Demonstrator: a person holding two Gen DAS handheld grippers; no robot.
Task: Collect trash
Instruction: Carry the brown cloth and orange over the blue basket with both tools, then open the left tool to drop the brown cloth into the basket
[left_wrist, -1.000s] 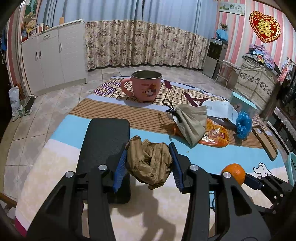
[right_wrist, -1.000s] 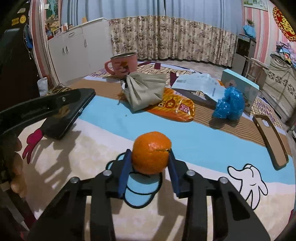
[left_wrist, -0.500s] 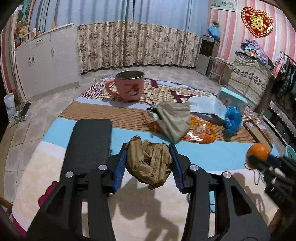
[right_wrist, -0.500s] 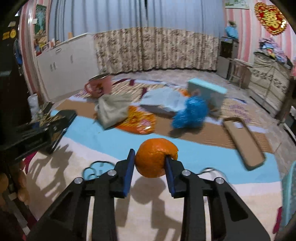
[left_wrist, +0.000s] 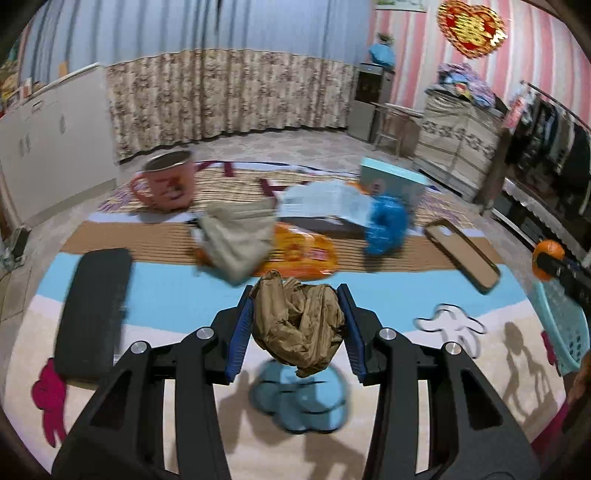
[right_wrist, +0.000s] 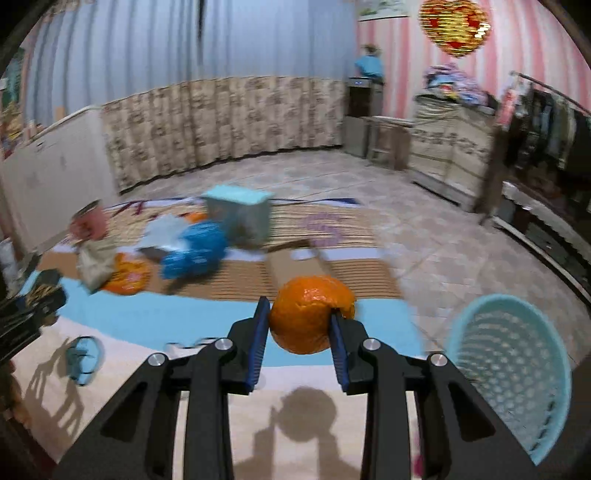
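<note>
Blue-and-cream cartoon blanket (left_wrist: 177, 291) covers the surface, tiled floor and floral curtains beyond. My left gripper (left_wrist: 295, 325) is clamped on a crumpled brown paper wad (left_wrist: 299, 328); my right gripper (right_wrist: 299, 328) pinches an orange peel (right_wrist: 310, 314), raised above the blanket, a pale-blue mesh basket (right_wrist: 513, 369) just to its right.

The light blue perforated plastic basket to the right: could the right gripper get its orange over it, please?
Probably yes: the light blue perforated plastic basket sits open-topped beside the right gripper, whose orange is already lifted, nothing between.
</note>
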